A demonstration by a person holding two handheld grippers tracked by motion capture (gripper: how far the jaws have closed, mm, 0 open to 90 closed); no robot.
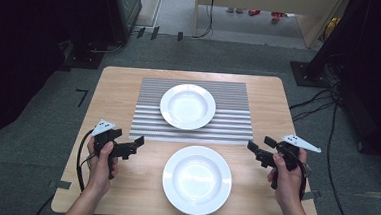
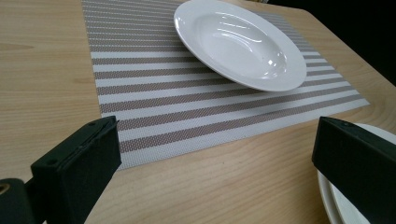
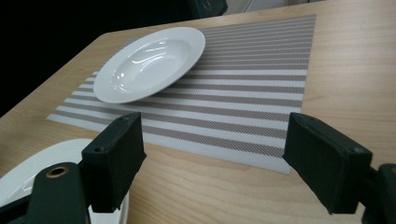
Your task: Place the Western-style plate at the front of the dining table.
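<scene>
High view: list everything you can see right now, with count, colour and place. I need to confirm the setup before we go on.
Plate on the placemat: one, white, far centre of the table.
Plate on bare wood: one, white, near edge, between the grippers.
Placemat: one, grey and white stripes, table centre.
Table: one, light wood.
Cables: several, black, floor at right.
Left gripper: black, jaws open, left of the near plate.
Right gripper: black, jaws open, right of it.

Bare wooden table [image 1: 120, 83] lies open on both sides of the striped placemat [image 1: 150, 117]. The near plate [image 1: 197, 179] fills the middle front; the far plate [image 1: 187, 106] seems to leave the mat's corners free.
</scene>
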